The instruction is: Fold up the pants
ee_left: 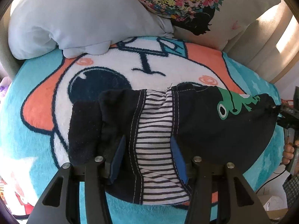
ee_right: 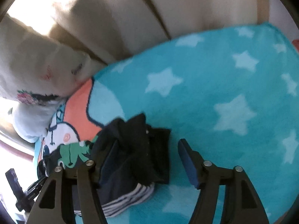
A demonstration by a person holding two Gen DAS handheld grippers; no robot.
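Dark navy pants [ee_left: 205, 127] with a striped lining and a green frog print [ee_left: 237, 102] lie bunched on a turquoise cartoon blanket [ee_left: 37, 97]. My left gripper [ee_left: 147, 138] points down onto them. Its blue pads stand apart on either side of the flat striped panel [ee_left: 155, 149], without pinching it. In the right wrist view the end of the pants [ee_right: 134, 149] is a folded dark heap. My right gripper [ee_right: 147, 143] is open over it. The left finger [ee_right: 108, 164] sits against the cloth and the right finger [ee_right: 186, 164] is over bare blanket [ee_right: 224, 93].
A pale blue pillow [ee_left: 74, 18] and a floral cushion [ee_left: 186, 0] lie at the head of the bed against a beige padded headboard [ee_right: 149, 18]. A person's hand [ee_left: 287, 153] shows at the right bed edge. Cardboard boxes [ee_left: 272, 205] stand on the floor beyond.
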